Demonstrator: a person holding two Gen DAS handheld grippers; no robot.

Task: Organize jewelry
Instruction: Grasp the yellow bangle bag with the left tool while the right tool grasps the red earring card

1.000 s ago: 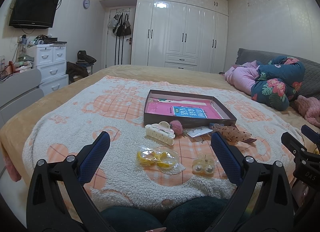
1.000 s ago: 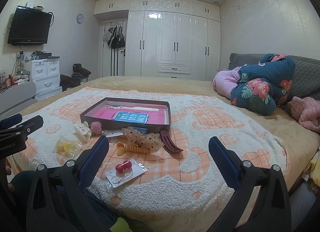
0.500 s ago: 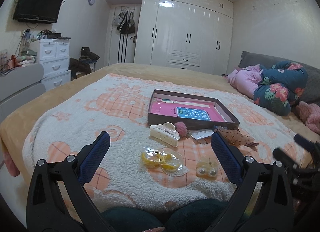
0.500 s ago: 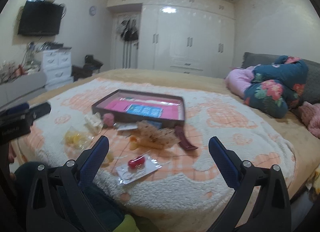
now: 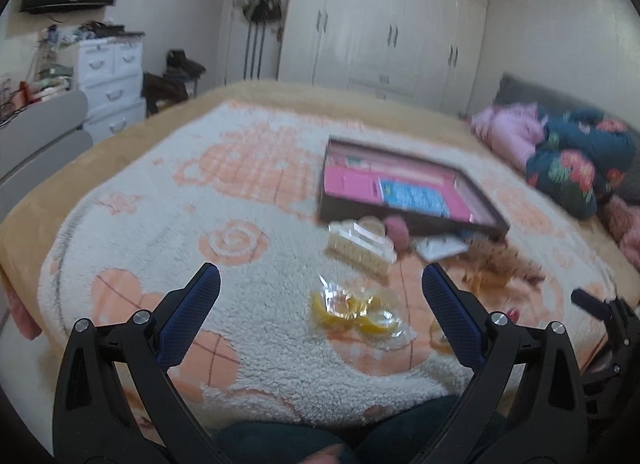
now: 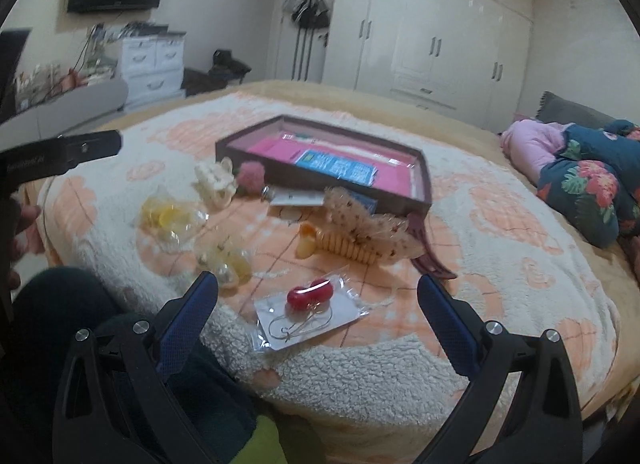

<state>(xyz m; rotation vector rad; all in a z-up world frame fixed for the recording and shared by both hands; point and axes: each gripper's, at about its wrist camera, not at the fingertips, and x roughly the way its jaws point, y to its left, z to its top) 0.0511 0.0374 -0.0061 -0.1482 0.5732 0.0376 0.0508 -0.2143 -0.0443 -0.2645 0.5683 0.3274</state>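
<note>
Your left tongs (image 5: 320,286) stand released, the blue-padded fingers (image 5: 188,314) spread wide with nothing between them, held above the near edge of the fleece blanket (image 5: 260,252). Your right tongs (image 6: 318,292) are likewise released and empty, low over the same near edge.

Between and just ahead of the right tongs lies a clear packet with a red bead earring (image 6: 310,310); its long axis runs across the gap, tilted up toward the right finger, the red bead at the far end and the wire hooks nearer you. Left of that finger line sits a packet of pearl earrings (image 6: 224,260), close to the left fingertip. Farther left is a packet of yellow pieces (image 6: 170,220); in the left wrist view that packet (image 5: 358,310) lies between the left tongs' fingers, nearer the right one.

Ahead of the right tongs, past the red earring, a lace-bow hair comb (image 6: 360,234) lies with its long axis crosswise, teeth toward you. A dark red hair clip (image 6: 430,260) lies just right of it, pointing away from you. A cream claw clip (image 6: 214,182) and a pink pompom (image 6: 252,176) rest ahead and left, just beside the near wall of the open box (image 6: 280,172).

That box, lined pink with a blue card inside, lies well ahead of both tongs, its long axis slanting away to the right. The left wrist view is motion-blurred, so finer detail there cannot be told.
</note>
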